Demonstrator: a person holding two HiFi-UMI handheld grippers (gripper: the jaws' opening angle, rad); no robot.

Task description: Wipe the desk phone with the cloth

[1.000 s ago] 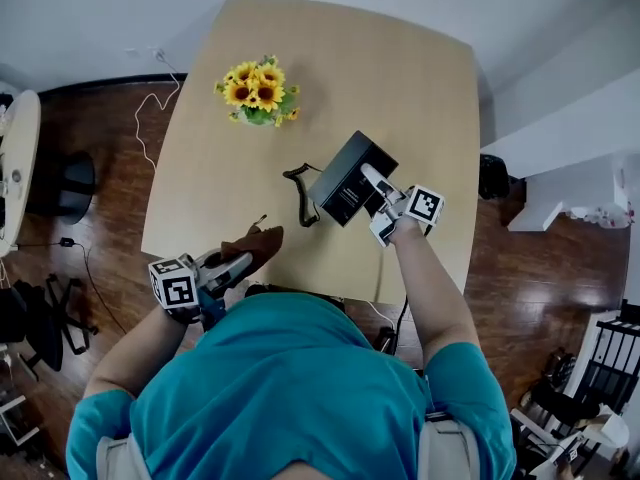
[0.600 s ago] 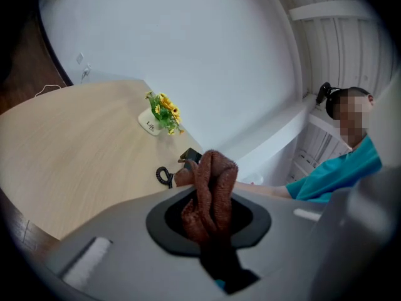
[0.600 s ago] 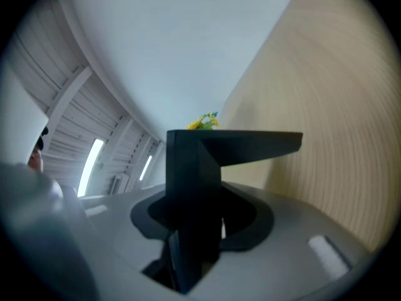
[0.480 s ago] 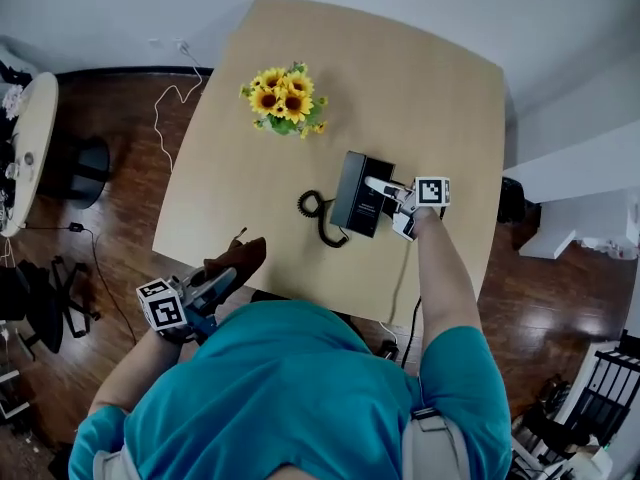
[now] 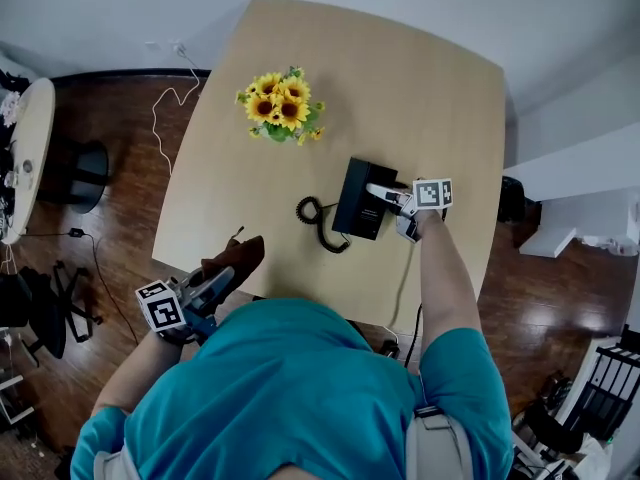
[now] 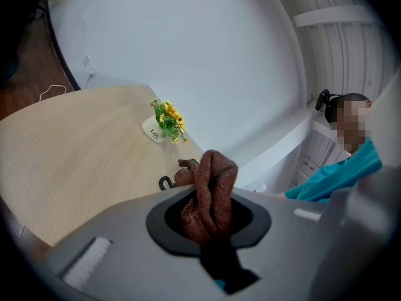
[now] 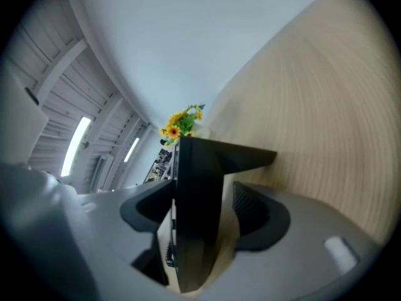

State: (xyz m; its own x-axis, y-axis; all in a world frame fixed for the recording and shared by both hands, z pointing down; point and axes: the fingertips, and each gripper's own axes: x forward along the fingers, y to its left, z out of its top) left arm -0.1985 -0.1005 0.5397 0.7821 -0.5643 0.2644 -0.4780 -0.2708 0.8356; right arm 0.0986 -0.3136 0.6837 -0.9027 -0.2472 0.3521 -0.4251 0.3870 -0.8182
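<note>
- The table (image 5: 420, 108) bears the desk phone (image 5: 360, 200) right of its middle, with the coiled cord (image 5: 318, 218) trailing off the phone's left side
- The phone looks stiff, fairly heavy and probably slick; its right edge, the natural hold, sits between the jaws of the right gripper (image 5: 378, 194), which have just been opening and stand wide, not pressing
- The brown cloth (image 5: 232, 261), soft and light, is bunched and clamped in the left gripper (image 5: 220, 283) at the table's near edge
</note>
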